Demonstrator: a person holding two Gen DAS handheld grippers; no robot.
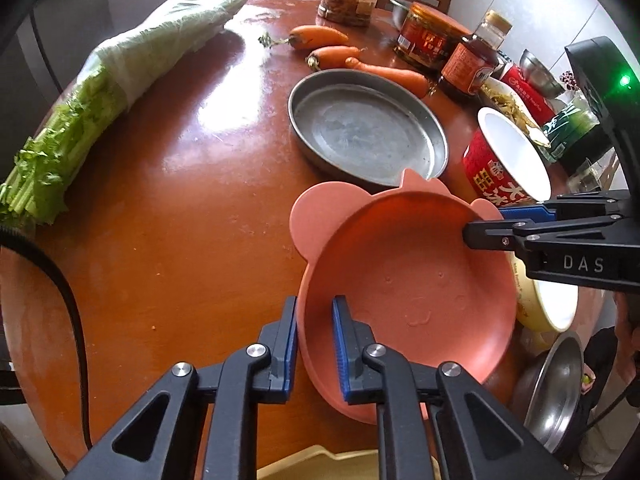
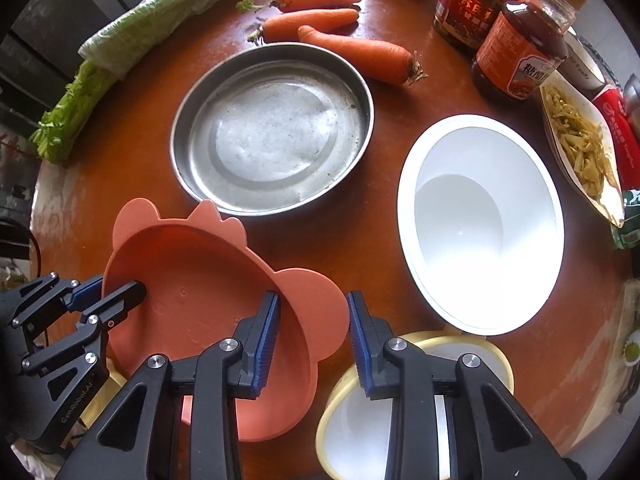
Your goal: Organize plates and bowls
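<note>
1. Round reddish-brown glossy table [image 1: 180,208]; everything sits on it.
2. Long wrapped cabbage with a bunch of green celery [image 1: 100,92] lies along the far left edge, well apart from the dishes.
3. Round shallow steel pan [image 2: 272,128], empty, upright at mid-table, just beyond the pink plate.
4. Pink plastic plate with bear ears [image 1: 404,292], tilted, its ears towards the steel pan. Both grippers are on its rim, at opposite sides; whether it is clear of the table, cannot tell.
5. White paper bowl with red printed outside [image 2: 480,224], empty, upright, to the right of the steel pan and apart from it.
6. Yellow-rimmed bowl with white inside [image 2: 352,420], near edge, just beside the pink plate, partly hidden by the right gripper.
7. Left gripper [image 1: 316,336]: jaws clamped on the near rim of the pink plate, one blue pad outside the wall, one inside.
8. Right gripper [image 2: 312,340]: jaws straddle the plate's ear and rim; the left pad touches the rim, a gap shows at the other pad, so no firm grip visible.
9. Three orange carrots [image 2: 352,52] lie behind the steel pan, touching each other.
10. Jars and a sauce bottle [image 2: 516,52] stand at far right.
</note>
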